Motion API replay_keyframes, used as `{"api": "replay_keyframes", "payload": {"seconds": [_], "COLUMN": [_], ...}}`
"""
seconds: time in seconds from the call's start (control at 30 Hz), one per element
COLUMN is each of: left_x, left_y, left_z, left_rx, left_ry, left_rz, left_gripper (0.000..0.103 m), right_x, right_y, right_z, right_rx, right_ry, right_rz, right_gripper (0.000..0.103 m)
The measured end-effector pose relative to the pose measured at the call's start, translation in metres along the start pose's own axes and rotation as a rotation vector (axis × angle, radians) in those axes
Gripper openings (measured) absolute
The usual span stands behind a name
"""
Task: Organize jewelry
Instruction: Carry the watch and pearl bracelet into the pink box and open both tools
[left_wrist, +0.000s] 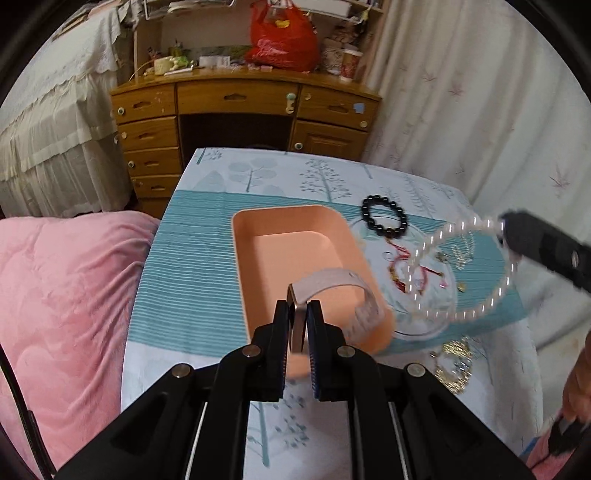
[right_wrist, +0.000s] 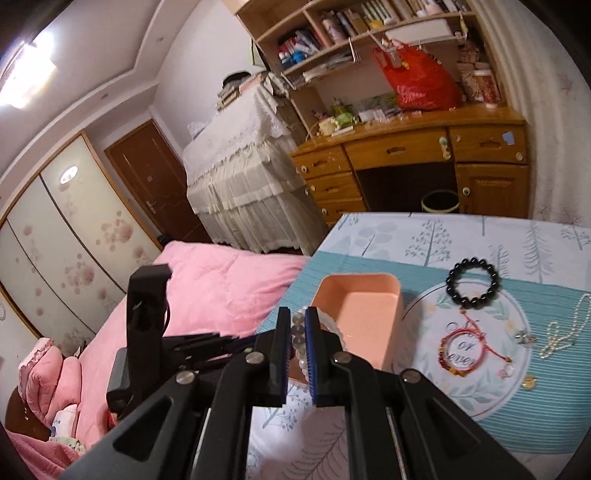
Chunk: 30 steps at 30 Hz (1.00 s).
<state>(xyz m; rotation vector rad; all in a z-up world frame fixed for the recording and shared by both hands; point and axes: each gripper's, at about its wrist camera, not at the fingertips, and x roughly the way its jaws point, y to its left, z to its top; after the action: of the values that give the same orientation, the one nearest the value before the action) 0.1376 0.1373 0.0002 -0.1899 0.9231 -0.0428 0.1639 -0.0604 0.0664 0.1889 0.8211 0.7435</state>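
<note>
My left gripper (left_wrist: 300, 308) is shut on a watch (left_wrist: 332, 286) with a pale pink strap, held over the near end of the peach tray (left_wrist: 258, 229). My right gripper (right_wrist: 298, 325) is shut on a pearl bead bracelet (right_wrist: 297, 328), which hangs in a loop in the left wrist view (left_wrist: 461, 269), to the right of the tray. The right gripper shows there as a black bar (left_wrist: 543, 251). A black bead bracelet (left_wrist: 384, 219) (right_wrist: 472, 288), a red cord bracelet (right_wrist: 458, 349) and a thin pearl chain (right_wrist: 565, 332) lie on the table.
The table (right_wrist: 406, 236) has a tree-print cloth with a teal band. A gold chain (left_wrist: 454, 365) lies near its front right. A pink quilt (left_wrist: 62, 295) lies left of the table. A wooden desk (left_wrist: 240, 99) stands behind, white curtains at right.
</note>
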Motion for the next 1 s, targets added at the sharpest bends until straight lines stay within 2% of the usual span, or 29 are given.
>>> {"api": "replay_keyframes", "payload": {"seconds": [0.07, 0.1, 0.13, 0.17, 0.2, 0.33, 0.4, 0.47, 0.57, 0.67, 0.73, 0.83, 1.0], "left_x": [0.010, 0.014, 0.018, 0.022, 0.024, 0.017, 0.009, 0.003, -0.004, -0.012, -0.018, -0.026, -0.033], "left_y": [0.006, 0.008, 0.011, 0.014, 0.016, 0.022, 0.022, 0.020, 0.015, 0.005, -0.005, -0.024, -0.058], "left_z": [0.001, 0.000, -0.001, -0.003, -0.004, -0.006, -0.004, -0.003, -0.005, -0.010, -0.014, -0.023, -0.036], "left_rx": [-0.004, -0.008, -0.015, -0.024, -0.028, -0.036, -0.038, -0.025, -0.011, -0.005, 0.012, 0.054, 0.132], "left_ry": [0.000, 0.002, 0.008, 0.019, 0.020, 0.012, 0.004, -0.005, 0.000, 0.016, 0.020, 0.019, 0.027], "left_rz": [0.004, 0.021, 0.049, 0.084, 0.096, 0.093, 0.115, 0.145, 0.152, 0.102, 0.067, 0.028, -0.037], "left_gripper": [0.009, 0.013, 0.035, 0.074, 0.081, 0.084, 0.084, 0.084, 0.084, 0.084, 0.085, 0.093, 0.094], "right_x": [0.016, 0.025, 0.031, 0.040, 0.048, 0.058, 0.052, 0.042, 0.026, 0.006, -0.009, -0.032, -0.065], "right_y": [-0.002, -0.004, -0.006, -0.009, -0.012, -0.022, -0.020, -0.015, -0.009, -0.007, -0.009, -0.015, -0.037], "right_z": [-0.003, -0.006, -0.008, -0.011, -0.015, -0.019, -0.018, -0.017, -0.018, -0.024, -0.031, -0.052, -0.090], "right_rx": [0.006, 0.013, 0.019, 0.023, 0.026, 0.070, 0.063, 0.037, -0.004, -0.033, -0.047, -0.065, -0.042], "right_ry": [0.030, 0.049, 0.061, 0.086, 0.116, 0.180, 0.163, 0.135, 0.098, 0.076, 0.052, 0.020, 0.043], "right_rz": [-0.007, -0.012, -0.017, -0.028, -0.044, -0.087, -0.090, -0.116, -0.166, -0.214, -0.281, -0.379, -0.486], "right_gripper": [0.008, 0.008, 0.008, 0.008, 0.009, 0.022, 0.032, 0.049, 0.061, 0.063, 0.063, 0.069, 0.069]}}
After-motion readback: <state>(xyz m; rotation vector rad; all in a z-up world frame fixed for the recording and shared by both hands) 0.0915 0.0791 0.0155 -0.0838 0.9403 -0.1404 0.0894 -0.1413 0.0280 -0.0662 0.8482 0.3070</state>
